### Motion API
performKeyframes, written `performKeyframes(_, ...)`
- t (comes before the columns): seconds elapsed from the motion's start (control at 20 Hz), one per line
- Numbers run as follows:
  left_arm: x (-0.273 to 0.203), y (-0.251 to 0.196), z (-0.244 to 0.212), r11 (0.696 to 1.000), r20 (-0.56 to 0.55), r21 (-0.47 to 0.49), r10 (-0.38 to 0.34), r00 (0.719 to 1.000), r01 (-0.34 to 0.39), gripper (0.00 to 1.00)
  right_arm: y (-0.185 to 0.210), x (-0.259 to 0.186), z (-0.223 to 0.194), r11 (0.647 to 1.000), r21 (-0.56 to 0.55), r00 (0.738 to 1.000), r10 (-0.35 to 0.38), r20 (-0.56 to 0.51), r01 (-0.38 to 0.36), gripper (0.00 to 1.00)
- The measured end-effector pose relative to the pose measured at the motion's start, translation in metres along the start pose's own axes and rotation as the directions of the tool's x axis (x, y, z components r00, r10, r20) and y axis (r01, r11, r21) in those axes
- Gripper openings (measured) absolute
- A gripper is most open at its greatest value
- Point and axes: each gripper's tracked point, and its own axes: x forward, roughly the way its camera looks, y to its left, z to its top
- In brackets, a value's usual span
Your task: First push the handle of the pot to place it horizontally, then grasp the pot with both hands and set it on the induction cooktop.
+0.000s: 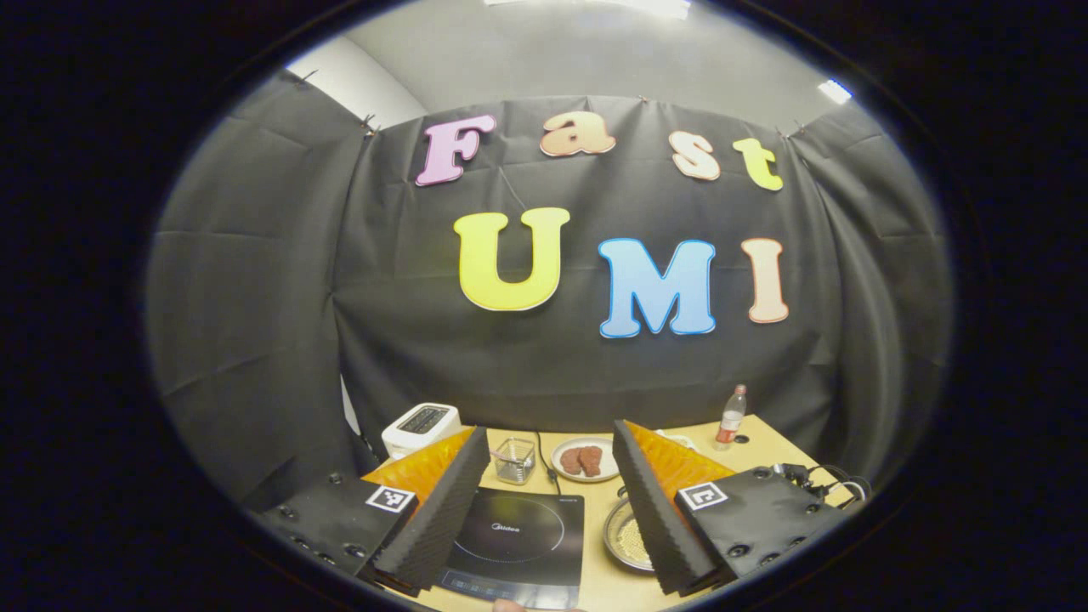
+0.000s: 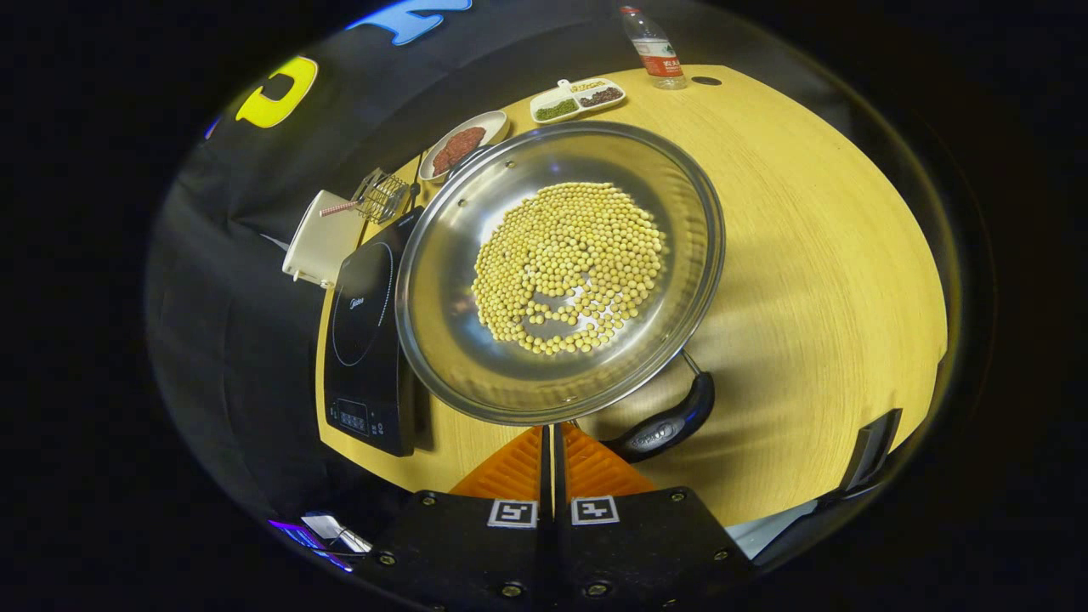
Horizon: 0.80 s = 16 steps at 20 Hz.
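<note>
The left claw [image 1: 544,501] is held level and high, facing the black cloth wall [image 1: 255,280], with its fingers spread wide and nothing between them. The right claw [image 2: 551,455] points steeply down at the tabletop [image 2: 816,255]; its fingers are pressed together and grip nothing, with their tips at the near rim of the pot [image 2: 442,340].

The yellow wooden tabletop stands against the cloth wall. In the right gripper view, the pot, holding a layer of yellow beans [image 2: 569,263], sits just beside the induction cooktop [image 2: 365,340]. Its rim appears to overlap the cooktop's edge, though the angle leaves this uncertain. The pot's black handle [image 2: 667,425] lies just beside the right claw's fingers, apart from them.

Along the far edge stand a toaster [image 2: 319,242], a meat plate [image 2: 463,144] and a bottle [image 2: 654,47].
</note>
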Motion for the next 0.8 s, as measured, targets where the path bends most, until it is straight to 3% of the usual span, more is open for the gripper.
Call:
performKeyframes(0.75,0.008,-0.042,-0.005,1.0,-0.017,0.016,-0.027,0.999,0.027,0.95,-0.054,-0.015,0.028,0.995,-0.024,0.994,-0.096,0.043,0.097,0.0)
performKeyframes(0.8,0.009,-0.045,-0.005,0.999,-0.018,0.018,-0.027,0.999,0.027,0.99,-0.057,-0.015,0.031,0.994,-0.027,0.994,-0.103,0.046,0.104,0.0)
